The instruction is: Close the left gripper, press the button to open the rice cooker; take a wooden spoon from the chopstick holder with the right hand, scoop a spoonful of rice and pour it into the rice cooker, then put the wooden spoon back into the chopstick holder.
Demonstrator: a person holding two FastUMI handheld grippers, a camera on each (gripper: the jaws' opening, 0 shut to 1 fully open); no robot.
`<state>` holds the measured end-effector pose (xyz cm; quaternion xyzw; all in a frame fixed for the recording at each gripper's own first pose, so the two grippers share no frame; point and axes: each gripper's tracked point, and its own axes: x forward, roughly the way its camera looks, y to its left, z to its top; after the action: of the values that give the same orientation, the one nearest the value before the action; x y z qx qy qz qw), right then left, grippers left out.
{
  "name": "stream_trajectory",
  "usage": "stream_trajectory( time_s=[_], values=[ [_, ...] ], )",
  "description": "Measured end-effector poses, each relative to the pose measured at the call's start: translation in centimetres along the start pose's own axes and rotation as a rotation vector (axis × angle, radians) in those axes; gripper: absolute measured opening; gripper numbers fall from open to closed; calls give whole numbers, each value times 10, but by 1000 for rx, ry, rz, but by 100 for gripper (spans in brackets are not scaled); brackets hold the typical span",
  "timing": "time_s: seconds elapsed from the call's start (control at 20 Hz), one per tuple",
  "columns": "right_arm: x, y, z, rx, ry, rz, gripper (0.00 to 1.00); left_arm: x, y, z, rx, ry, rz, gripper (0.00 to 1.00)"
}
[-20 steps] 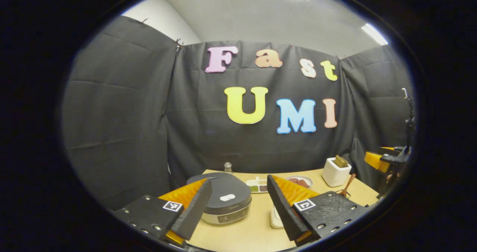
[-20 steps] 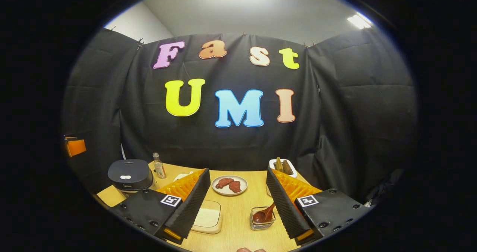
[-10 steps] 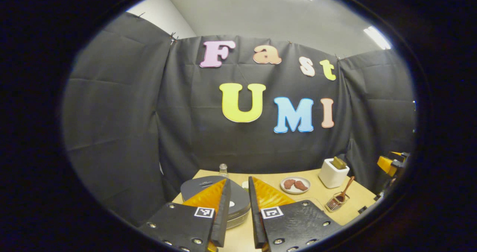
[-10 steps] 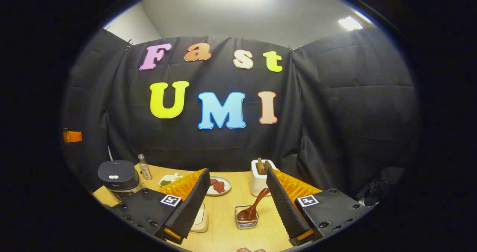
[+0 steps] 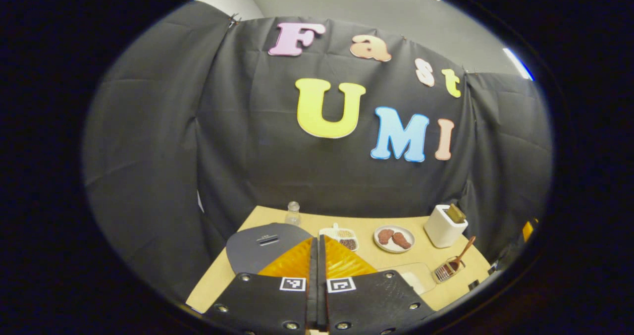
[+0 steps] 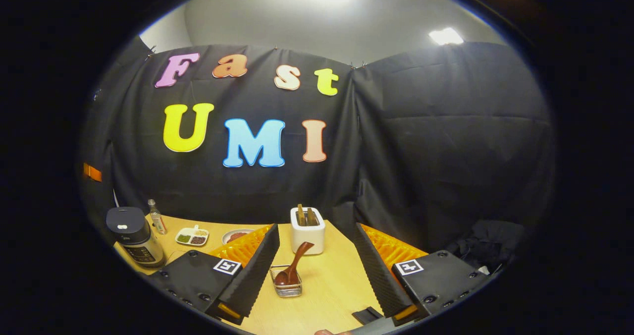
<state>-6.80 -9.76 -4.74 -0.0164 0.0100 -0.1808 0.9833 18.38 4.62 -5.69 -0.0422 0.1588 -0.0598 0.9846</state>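
— Closing is done on the left: the left tongs stood wide apart a second ago, had narrowed half a second ago, and now their two faces meet with nothing between them.

— So the first step is finished?

— I'd judge so. They hover just above the near part of the rice cooker, whose dark lid is still down. The button is hidden behind the tongs in the left gripper view; in the right gripper view it is a pale spot on the lid. Pressing it comes next.

— And the right side?

— The right tongs are spread wide and hold nothing. That view has swung round, so the wooden spoon now sits between the two fingers, bowl down in the small wire chopstick holder, handle leaning up toward the white box.

— Room to move?

— The cooker stands near the tabletop left edge, close to the cloth wall, so a push should go straight down, not sideways. A small bottle stands just behind it and a divided dish beside it. The plate and a shallow tray, likely holding the rice, lie between cooker and holder. Bare tabletop right of the holder leaves an open approach.
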Motion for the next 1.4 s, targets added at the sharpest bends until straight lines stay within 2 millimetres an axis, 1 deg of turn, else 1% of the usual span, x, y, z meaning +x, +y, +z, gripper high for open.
stream_trajectory(
  time_s=[0.15, 0.25, 0.3, 0.5, 0.65, 0.7, 0.75, 0.8, 0.9, 1.0, 1.1, 1.3, 1.35, 1.4],
  values=[
    [-7, -15, -2, 5, 16, -54, 95, 36, 14, -31, -14, 119, 12, 1],
    [-11, -23, -5, -1, 25, -82, 95, 52, 20, -50, -52, 186, 9, 0],
    [-13, -26, -6, -3, 30, -92, 96, 59, 22, -62, -60, 222, 13, 1],
    [-18, -30, -11, -8, 52, -105, 96, 83, 25, -119, -91, 365, 11, 1],
    [-21, -34, -15, -11, 70, -114, 97, 93, 26, -146, -110, 418, 15, 1],
    [-22, -35, -16, -8, 77, -118, 97, 90, 26, -149, -113, 422, 15, 1],
    [-23, -36, -18, -1, 87, -122, 97, 92, 26, -145, -109, 405, 12, 1],
    [-24, -35, -20, 6, 96, -124, 97, 89, 25, -150, -109, 425, 8, 1],
    [-25, -33, -25, 15, 113, -124, 97, 88, 24, -155, -105, 442, -2, 2],
    [-27, -30, -29, 12, 130, -120, 97, 88, 24, -156, -92, 449, -7, 2],
    [-29, -26, -27, 2, 134, -113, 98, 85, 25, -157, -67, 457, -3, 2],
    [-33, -22, -24, -18, 136, -101, 98, 87, 22, -159, 77, 430, -1, 2],
    [-34, -22, -24, -24, 137, -96, 97, 86, 21, -157, 91, 420, 9, 0],
    [-34, -21, -24, -29, 140, -92, 98, 85, 21, -157, 94, 417, 18, 2]
  ],
)
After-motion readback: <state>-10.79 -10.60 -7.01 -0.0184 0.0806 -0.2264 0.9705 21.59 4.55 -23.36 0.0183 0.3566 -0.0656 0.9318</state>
